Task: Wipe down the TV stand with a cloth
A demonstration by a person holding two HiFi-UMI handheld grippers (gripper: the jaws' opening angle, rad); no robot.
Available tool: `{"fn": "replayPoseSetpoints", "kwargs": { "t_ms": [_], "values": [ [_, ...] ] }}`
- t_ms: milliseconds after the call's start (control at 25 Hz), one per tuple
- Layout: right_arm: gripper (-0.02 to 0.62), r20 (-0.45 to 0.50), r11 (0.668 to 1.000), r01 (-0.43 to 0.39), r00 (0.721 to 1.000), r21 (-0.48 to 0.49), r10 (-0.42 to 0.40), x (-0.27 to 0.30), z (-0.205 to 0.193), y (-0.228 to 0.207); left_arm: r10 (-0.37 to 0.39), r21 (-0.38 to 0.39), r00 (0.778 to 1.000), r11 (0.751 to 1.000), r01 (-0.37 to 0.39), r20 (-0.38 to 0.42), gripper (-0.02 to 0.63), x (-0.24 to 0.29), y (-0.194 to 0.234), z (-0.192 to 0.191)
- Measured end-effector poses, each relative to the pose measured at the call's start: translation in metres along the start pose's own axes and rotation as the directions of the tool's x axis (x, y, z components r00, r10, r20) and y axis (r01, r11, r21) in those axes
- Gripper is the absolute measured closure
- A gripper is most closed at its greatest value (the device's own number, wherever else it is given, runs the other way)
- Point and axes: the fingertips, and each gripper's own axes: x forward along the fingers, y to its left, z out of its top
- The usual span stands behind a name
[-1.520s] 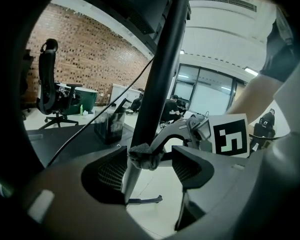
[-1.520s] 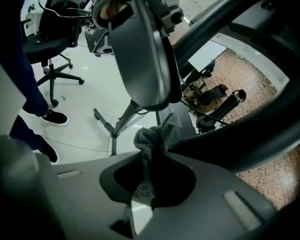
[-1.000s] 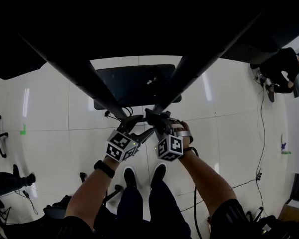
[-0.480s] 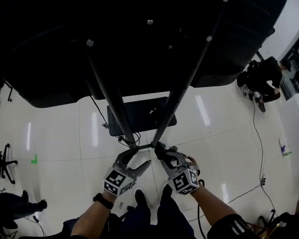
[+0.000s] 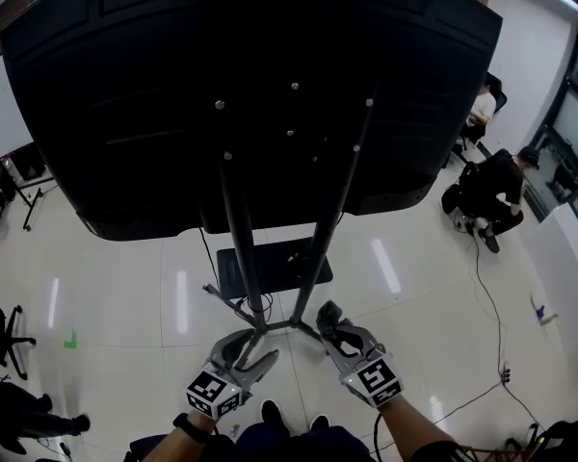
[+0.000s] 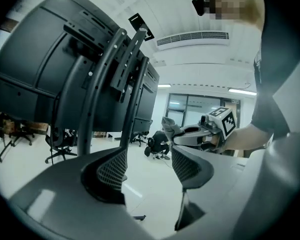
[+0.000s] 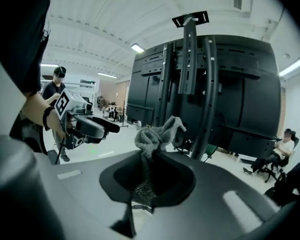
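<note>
The right gripper [image 7: 151, 160] is pinched tight on a bunched grey cloth [image 7: 157, 133], and the tuft sticks out past the jaws toward the TV stand [image 7: 208, 99]. The left gripper [image 6: 149, 159] has its jaws spread with nothing between them, and it hangs beside the other at the bottom centre of the head view. From where I stand, the wiping looks about to start rather than under way. In the head view the cloth [image 5: 325, 312] sits near the foot of the right pole [image 5: 332, 210], apparently just short of it. The next move calls for pressing the cloth against a pole or the base plate [image 5: 270, 268], then dragging it along. The poles are upright, and they run from the TV back [image 5: 250, 94] at upper centre down to lower centre.
</note>
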Motion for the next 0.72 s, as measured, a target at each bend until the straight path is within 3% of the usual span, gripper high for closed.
{"fn": "replayPoseSetpoints", "kwargs": {
  "t_ms": [240, 520, 720],
  "values": [
    [0.561, 0.084, 0.996, -0.061, 0.995, 0.069, 0.055, -0.049, 0.022, 0.017, 0.060, 0.034, 0.997, 0.998, -0.061, 0.038, 0.302, -0.028, -0.034, 0.017],
    [0.563, 0.144, 0.974, -0.192, 0.974, 0.123, 0.174, -0.106, 0.010, 0.031, 0.154, 0.018, 0.985, 0.988, -0.156, 0.078, 0.302, -0.037, -0.093, 0.023],
    [0.563, 0.151, 0.961, -0.266, 0.956, 0.076, 0.253, -0.155, -0.010, 0.049, 0.202, 0.014, 0.976, 0.979, -0.204, 0.081, 0.303, -0.043, -0.141, 0.005]
  ]
}}
